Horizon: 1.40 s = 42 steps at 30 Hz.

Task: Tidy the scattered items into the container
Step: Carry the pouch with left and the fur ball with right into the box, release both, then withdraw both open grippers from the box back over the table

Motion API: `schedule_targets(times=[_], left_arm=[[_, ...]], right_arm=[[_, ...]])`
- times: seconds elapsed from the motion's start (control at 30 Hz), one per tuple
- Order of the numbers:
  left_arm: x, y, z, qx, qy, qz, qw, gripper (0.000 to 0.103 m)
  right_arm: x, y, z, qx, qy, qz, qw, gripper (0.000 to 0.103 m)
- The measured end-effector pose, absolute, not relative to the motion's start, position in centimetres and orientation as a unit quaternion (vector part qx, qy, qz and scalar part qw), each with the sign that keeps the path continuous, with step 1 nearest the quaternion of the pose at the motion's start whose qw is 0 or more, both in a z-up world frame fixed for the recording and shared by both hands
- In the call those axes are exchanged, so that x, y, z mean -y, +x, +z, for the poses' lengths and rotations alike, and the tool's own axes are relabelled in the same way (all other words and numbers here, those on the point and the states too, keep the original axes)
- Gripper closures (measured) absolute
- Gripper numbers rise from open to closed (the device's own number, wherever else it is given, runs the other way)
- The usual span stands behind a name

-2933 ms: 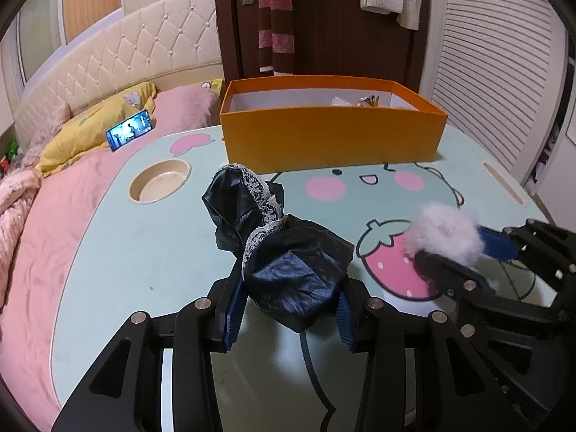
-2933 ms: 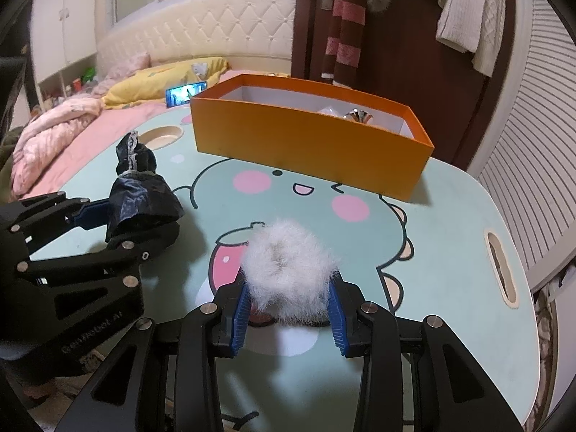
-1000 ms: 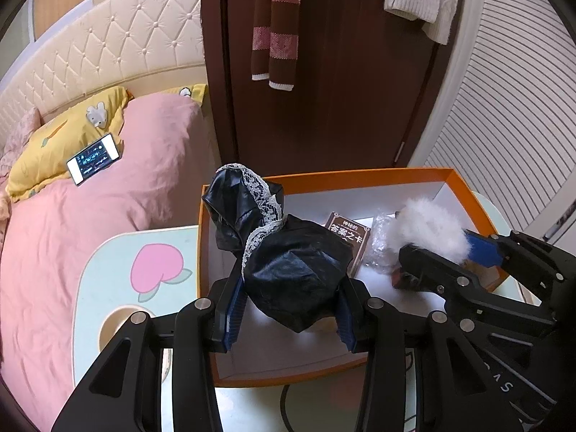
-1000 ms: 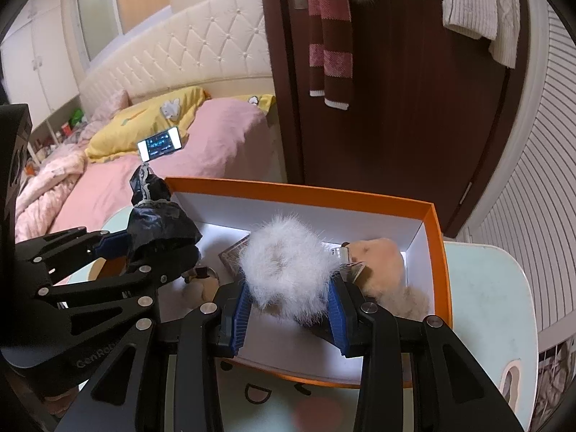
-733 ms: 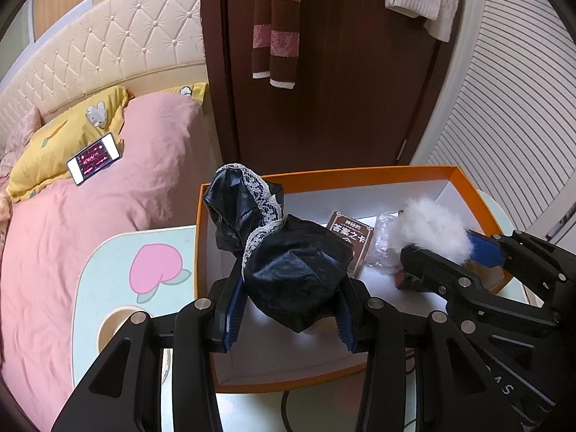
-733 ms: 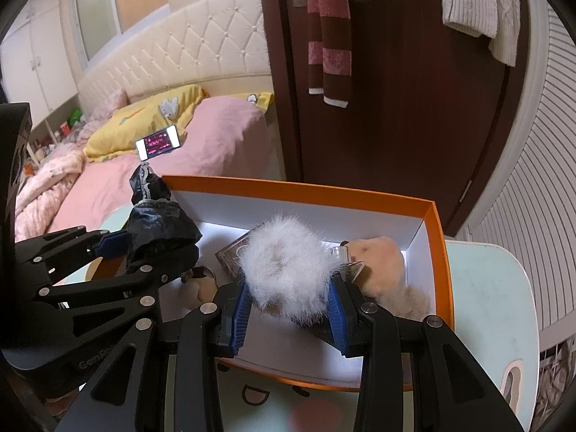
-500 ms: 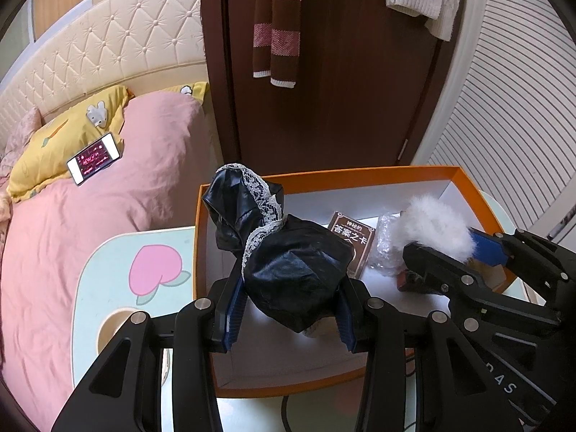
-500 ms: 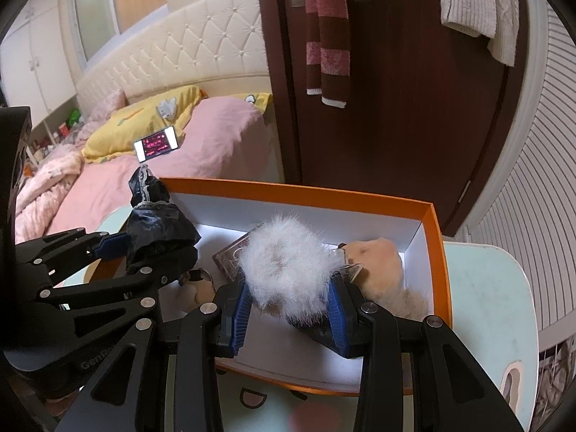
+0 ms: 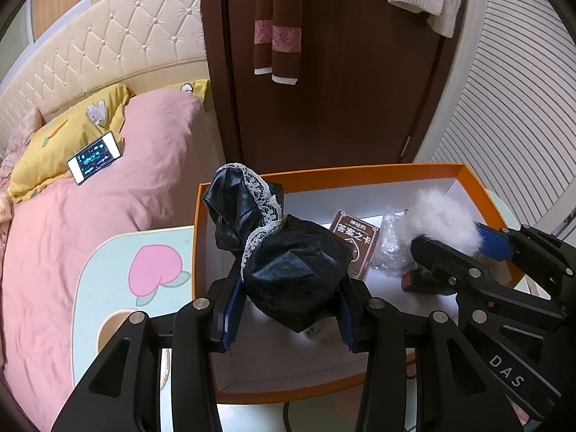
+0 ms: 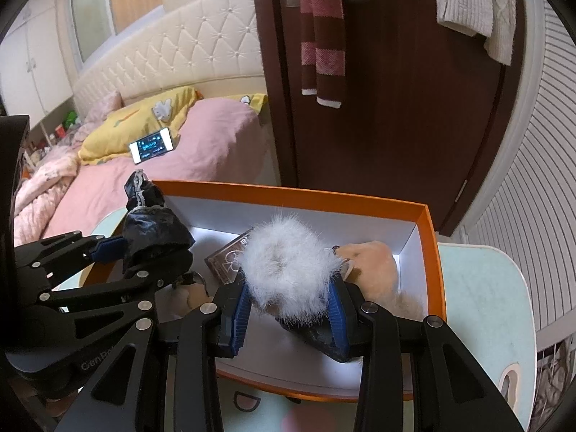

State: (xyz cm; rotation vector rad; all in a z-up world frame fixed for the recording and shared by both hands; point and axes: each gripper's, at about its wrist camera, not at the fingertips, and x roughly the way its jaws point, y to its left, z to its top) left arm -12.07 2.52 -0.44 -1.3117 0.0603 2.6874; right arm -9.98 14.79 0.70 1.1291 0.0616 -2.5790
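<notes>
1. Pink bedding (image 9: 72, 234) covers the bed to the left of the bench (image 9: 104, 270), and a lit phone (image 9: 94, 157) lies there against a yellow pillow (image 9: 54, 147).
2. Over the left end of the orange box (image 9: 324, 172), the left hand-held gripper (image 9: 288, 309) carries a black glossy bundle with white lace trim (image 9: 288, 273) between its blue pads; its jaws have just been opening a little, yet the bundle sits wedged between them, above the white box floor near the left wall.
3. Inside the box, near the back wall, a brown card pack with printed characters (image 9: 354, 244) lies flat, with a crinkled clear wrapper (image 9: 390, 244) just beside it on the right.
4. The right hand-held gripper (image 10: 291, 306) is clenched on a white fluffy ball (image 10: 288, 270), held over the middle of the box. A dark object (image 10: 313, 334) lies under its right finger; what it is cannot be told.
5. A beige plush item (image 10: 374, 262) rests in the box's right end, against the right wall.
6. The box stands at the far edge of the pale green bench, in front of a dark brown door (image 10: 396, 90) hung with a striped scarf (image 10: 322, 36).
</notes>
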Motion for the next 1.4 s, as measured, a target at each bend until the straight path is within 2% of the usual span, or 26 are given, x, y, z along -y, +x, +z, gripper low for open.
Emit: schedule_targets(times=[0.17,0.3,0.43,0.57,0.7,0.83,1.4], left_arm=[[-2.3,-11.8,-0.2,-0.008,-0.428,0.901,0.076,0.047],[-2.2,-11.8,-0.1,-0.005,-0.429,0.9,0.075,0.047],[-2.4,-11.7,0.0,-0.005,-0.427,0.901,0.074,0.044],[-2.5,-11.5,0.3,0.002,-0.421,0.904,0.07,0.039],[-2.4,-11.3,0.9,0.005,-0.411,0.91,0.052,0.029],[-2.1,-10.9,1.6,0.025,-0.411,0.91,0.059,0.029],[-2.4,-7.4,4.0,0.019,-0.396,0.916,0.061,0.029]], right_arm=[[-15.1,-9.9,0.8,-0.023,0.391,-0.908,0.15,0.061],[-15.5,-10.0,1.0,-0.029,0.389,-0.911,0.131,0.046],[-16.1,-10.1,1.3,-0.025,0.388,-0.913,0.12,0.04],[-16.6,-10.1,1.8,-0.021,0.383,-0.916,0.116,0.039],[-17.0,-9.8,2.5,-0.017,0.376,-0.92,0.114,0.038],[-17.2,-9.6,2.9,-0.017,0.373,-0.921,0.109,0.038],[-17.0,-6.6,4.9,-0.018,0.352,-0.928,0.117,0.037]])
